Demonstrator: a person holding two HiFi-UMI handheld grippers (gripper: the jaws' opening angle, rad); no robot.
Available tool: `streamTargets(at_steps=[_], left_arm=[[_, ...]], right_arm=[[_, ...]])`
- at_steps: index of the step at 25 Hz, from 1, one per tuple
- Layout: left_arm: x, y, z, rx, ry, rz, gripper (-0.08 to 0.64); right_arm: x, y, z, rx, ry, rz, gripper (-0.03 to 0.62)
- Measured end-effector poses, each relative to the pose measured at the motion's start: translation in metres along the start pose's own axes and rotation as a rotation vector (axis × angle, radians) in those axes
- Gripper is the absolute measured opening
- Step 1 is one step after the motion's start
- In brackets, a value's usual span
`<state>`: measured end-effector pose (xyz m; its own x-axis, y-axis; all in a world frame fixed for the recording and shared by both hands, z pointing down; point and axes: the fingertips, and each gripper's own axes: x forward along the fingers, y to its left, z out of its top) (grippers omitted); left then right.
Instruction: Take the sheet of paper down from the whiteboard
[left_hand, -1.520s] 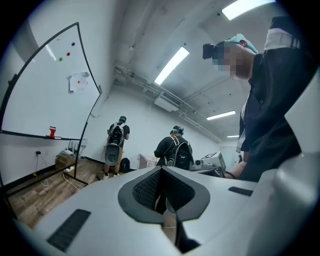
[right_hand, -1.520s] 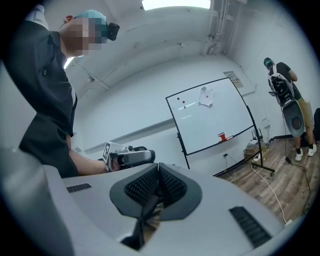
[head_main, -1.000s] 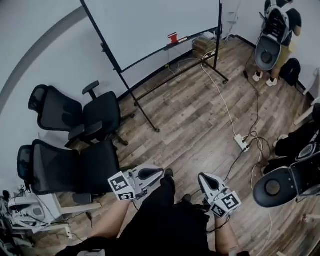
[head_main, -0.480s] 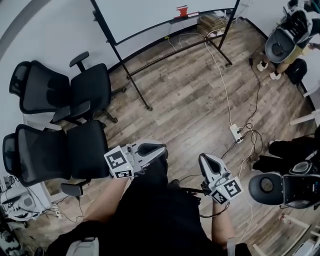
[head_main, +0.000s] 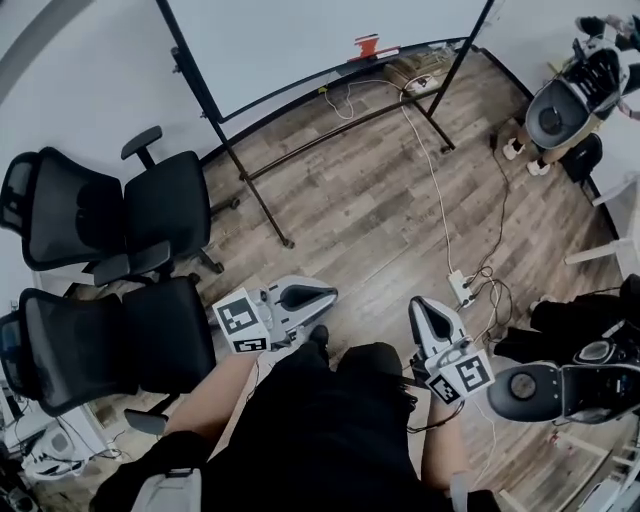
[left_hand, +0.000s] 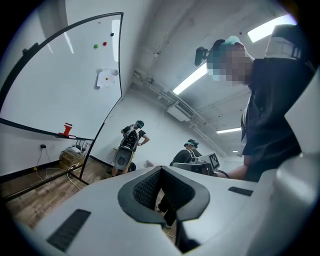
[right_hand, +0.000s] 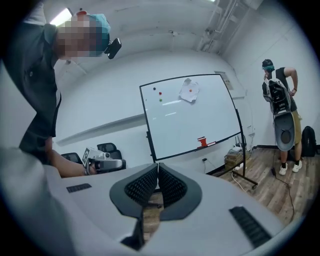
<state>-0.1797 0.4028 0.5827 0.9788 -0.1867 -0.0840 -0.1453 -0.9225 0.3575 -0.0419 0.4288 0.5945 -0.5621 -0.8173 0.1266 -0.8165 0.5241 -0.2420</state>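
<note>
The whiteboard (head_main: 300, 40) stands on its black frame against the wall. Two black office chairs (head_main: 150, 215) sit to its left along that wall, and a person (right_hand: 280, 115) stands off its right end. I find my left gripper (head_main: 328, 295) and right gripper (head_main: 421, 304) both well short of the whiteboard, across the wood floor (head_main: 360, 200) from it, each with its jaws pressed together and nothing between them. The sheet of paper (right_hand: 190, 91) hangs high on the whiteboard and looks crumpled, with three small magnets (right_hand: 160, 93) to its left and a red object (right_hand: 202, 142) on the whiteboard's tray below.
</note>
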Motion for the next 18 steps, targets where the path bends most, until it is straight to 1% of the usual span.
streamTargets(at_steps=[3, 5, 8, 11, 13, 16, 18], left_arm=[[0.018, 0.020, 0.002, -0.007, 0.007, -0.020, 0.011], [0.038, 0.032, 0.002, 0.004, 0.018, -0.031, 0.011], [0.064, 0.059, 0.007, 0.008, 0.019, -0.012, 0.011], [0.090, 0.088, 0.015, -0.002, 0.026, 0.027, 0.011], [0.111, 0.106, 0.025, 0.008, 0.039, 0.050, 0.011], [0.146, 0.130, 0.052, 0.035, 0.033, 0.080, 0.011], [0.170, 0.142, 0.072, 0.067, 0.029, 0.096, 0.011]], right_arm=[[0.008, -0.027, 0.013, -0.018, -0.011, -0.024, 0.020], [0.011, -0.051, 0.016, -0.013, -0.017, -0.036, 0.020], [0.025, -0.087, 0.014, 0.016, -0.016, -0.029, 0.020], [0.051, -0.118, 0.022, 0.012, -0.009, 0.026, 0.020], [0.071, -0.140, 0.034, -0.005, -0.007, 0.074, 0.020], [0.098, -0.170, 0.062, -0.046, -0.010, 0.149, 0.020], [0.110, -0.190, 0.083, -0.077, -0.014, 0.200, 0.020]])
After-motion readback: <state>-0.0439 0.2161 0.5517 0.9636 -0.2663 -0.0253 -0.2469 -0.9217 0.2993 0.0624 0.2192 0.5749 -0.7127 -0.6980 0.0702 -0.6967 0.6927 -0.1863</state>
